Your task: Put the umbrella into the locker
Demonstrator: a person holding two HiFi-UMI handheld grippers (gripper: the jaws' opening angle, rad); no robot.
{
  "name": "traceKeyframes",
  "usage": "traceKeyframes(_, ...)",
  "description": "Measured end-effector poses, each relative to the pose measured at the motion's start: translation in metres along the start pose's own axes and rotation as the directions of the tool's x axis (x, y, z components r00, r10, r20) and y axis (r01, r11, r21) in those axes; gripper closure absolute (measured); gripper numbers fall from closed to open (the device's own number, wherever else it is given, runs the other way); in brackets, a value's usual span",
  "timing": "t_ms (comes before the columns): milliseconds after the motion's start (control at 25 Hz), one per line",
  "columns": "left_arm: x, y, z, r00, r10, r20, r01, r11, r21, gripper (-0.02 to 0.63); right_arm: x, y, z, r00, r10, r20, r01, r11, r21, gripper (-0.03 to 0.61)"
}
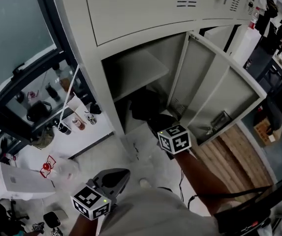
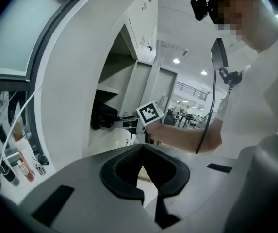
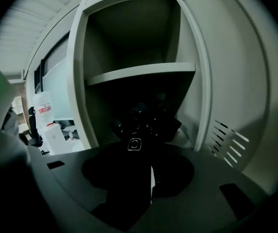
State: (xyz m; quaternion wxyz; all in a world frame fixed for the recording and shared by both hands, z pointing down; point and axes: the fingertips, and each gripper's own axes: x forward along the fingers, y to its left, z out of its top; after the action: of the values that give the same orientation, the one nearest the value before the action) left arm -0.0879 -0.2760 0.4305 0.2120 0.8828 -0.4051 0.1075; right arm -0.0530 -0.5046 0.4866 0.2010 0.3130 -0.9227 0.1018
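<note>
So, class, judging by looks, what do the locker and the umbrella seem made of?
Locker: probably painted sheet metal, matt pale grey; the thin folded door edges and punched vent slots suggest it. Umbrella: likely black synthetic fabric, slightly glossy; crumpled folds glint faintly.

The black folded fabric umbrella (image 1: 147,107) lies nearly level, its crumpled canopy end inside the lower compartment of the pale grey metal locker (image 1: 131,70), just under the shelf. Its dark handle end, with a small ringed button, is clamped between the jaws of the right gripper (image 3: 148,159). The locker stands upright, its vented door swung wide open to the right.
</note>
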Motion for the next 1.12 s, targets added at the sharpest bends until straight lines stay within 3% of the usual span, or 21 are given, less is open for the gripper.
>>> traceKeyframes(600, 0.005, 0.043, 0.014, 0.98, 0.194, 0.034, -0.192, 0.979, -0.073, 0.604, 0.105, -0.029, 0.022, 0.998, 0.041, -0.043, -0.041, 0.999, -0.013, 0.42)
traceKeyframes(880, 0.003, 0.052, 0.012, 0.973, 0.23, 0.031, -0.226, 0.969, -0.099, 0.603, 0.122, -0.031, 0.013, 0.994, 0.041, -0.097, -0.044, 0.999, -0.023, 0.42)
traceKeyframes(1120, 0.006, 0.052, 0.013, 0.976, 0.215, 0.029, -0.211, 0.972, -0.101, 0.604, 0.125, -0.03, 0.01, 0.99, 0.033, -0.14, -0.04, 0.998, -0.041, 0.419)
